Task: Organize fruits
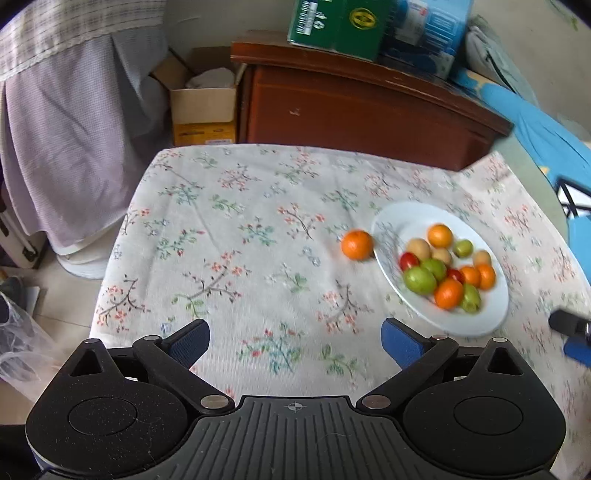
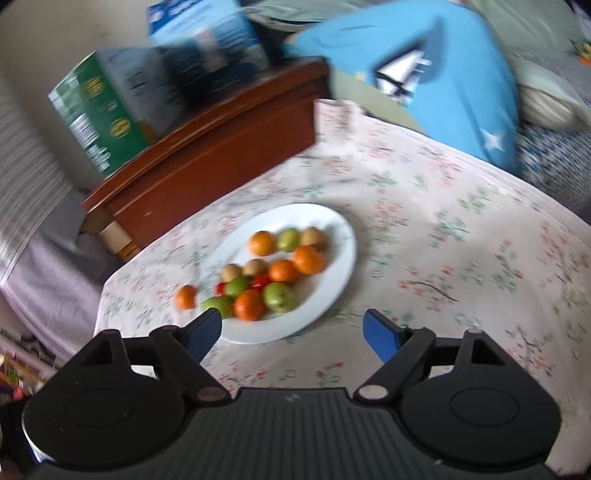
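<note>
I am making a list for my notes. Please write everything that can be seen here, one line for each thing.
plate: one, white, on the cloth, right of centre
fruits: over ten, orange, green, red and tan, on the plate
orange: one, on the cloth, beside the plate's left rim
cloth: one, white with flowers, covers the table
cabinet: one, brown, behind the table
boxes: green and blue, on the cabinet
carton: one, open, left of the cabinet
left gripper: open, empty
right gripper: open, empty

wooden cabinet (image 1: 354, 110), green box (image 1: 332, 26), cardboard box (image 1: 203, 107)
</note>
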`<action>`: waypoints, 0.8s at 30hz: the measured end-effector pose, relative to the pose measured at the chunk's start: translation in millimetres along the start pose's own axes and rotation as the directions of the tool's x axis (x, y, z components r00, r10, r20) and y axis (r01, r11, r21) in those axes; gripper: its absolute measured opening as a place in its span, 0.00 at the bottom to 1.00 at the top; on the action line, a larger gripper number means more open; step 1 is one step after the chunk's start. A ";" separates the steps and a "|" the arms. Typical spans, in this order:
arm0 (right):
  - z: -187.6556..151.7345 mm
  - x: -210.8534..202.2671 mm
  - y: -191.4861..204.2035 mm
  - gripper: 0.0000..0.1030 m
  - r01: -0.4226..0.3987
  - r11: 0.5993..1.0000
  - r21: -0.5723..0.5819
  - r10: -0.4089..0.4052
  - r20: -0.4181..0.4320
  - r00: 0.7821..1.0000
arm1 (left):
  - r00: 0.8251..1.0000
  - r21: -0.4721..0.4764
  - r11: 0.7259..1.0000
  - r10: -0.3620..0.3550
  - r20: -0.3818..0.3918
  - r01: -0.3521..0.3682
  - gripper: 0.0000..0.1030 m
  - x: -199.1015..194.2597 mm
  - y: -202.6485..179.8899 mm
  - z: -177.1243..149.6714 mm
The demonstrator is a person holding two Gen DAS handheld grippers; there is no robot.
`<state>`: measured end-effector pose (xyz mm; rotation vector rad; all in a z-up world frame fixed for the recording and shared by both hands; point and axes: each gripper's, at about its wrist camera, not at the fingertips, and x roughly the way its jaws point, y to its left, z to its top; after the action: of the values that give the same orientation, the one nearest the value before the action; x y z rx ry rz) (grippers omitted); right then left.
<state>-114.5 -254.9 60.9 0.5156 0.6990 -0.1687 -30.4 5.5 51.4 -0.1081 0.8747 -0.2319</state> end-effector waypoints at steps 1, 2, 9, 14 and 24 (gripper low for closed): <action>-1.3 1.5 3.5 0.81 -0.007 1.000 -0.013 0.007 -0.004 1.000 | 1.000 -0.006 1.000 -0.007 0.007 0.007 0.97 4.0 -0.1 3.3; -3.0 3.0 6.4 0.81 -0.019 1.000 -0.022 0.018 -0.012 1.000 | 1.000 -0.004 1.000 -0.022 0.013 0.022 0.97 9.1 -1.2 6.8; -10.4 13.3 8.3 0.81 -0.024 0.999 -0.024 0.022 -0.058 0.998 | 0.990 0.231 0.971 -0.090 0.105 0.064 0.96 43.2 -24.4 21.1; -13.9 16.4 11.3 0.81 -0.064 0.998 -0.007 0.064 -0.082 0.995 | 0.982 0.266 0.952 -0.176 0.072 0.151 0.95 66.5 -14.0 29.6; -15.4 34.6 12.9 0.81 -0.074 0.997 0.032 0.078 -0.117 0.990 | 0.959 0.455 0.854 -0.284 -0.001 0.253 0.70 104.0 -33.8 43.6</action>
<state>-93.0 -235.2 33.5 0.5814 0.7924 -0.0768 62.1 -52.8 7.9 0.1987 0.7174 -0.6870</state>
